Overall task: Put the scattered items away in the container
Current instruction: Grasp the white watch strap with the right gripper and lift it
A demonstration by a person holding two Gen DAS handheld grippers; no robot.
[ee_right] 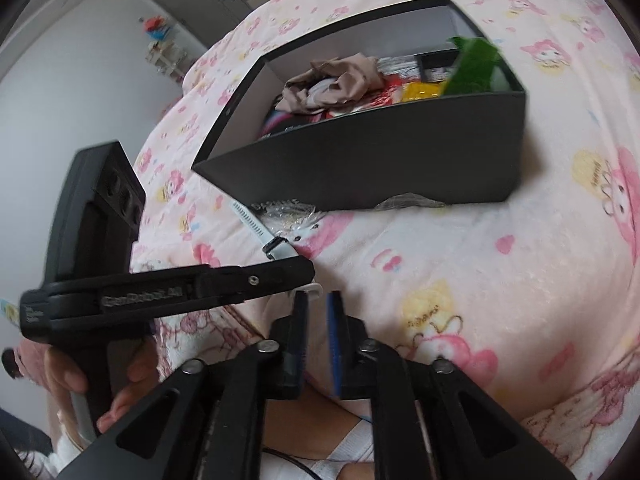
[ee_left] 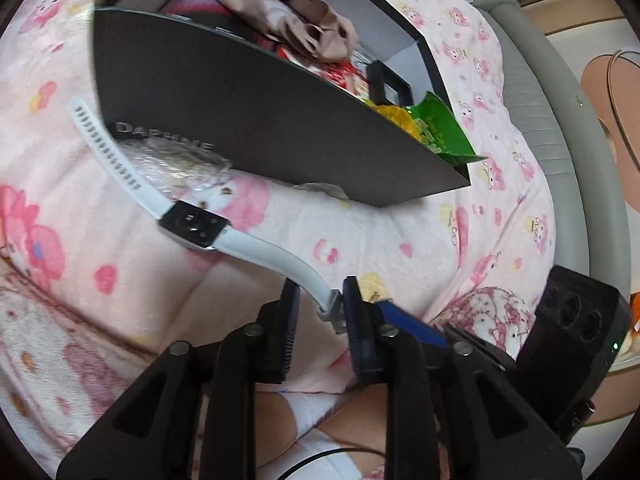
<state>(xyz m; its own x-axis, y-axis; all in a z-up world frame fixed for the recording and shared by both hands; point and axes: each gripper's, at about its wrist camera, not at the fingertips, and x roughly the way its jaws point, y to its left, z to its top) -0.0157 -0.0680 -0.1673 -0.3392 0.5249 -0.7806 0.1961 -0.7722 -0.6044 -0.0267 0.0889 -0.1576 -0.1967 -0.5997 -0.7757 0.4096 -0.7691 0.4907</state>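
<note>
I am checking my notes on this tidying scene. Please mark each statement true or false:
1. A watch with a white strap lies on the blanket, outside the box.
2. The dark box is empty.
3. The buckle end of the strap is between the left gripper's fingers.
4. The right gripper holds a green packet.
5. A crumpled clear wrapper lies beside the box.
1. True: the watch lies on the pink blanket.
2. False: the dark box already holds beige cloth, a green packet and more.
3. True, for the left gripper; a firm clamp is not shown.
4. False: the right gripper holds nothing.
5. True: the wrapper is there.
</note>
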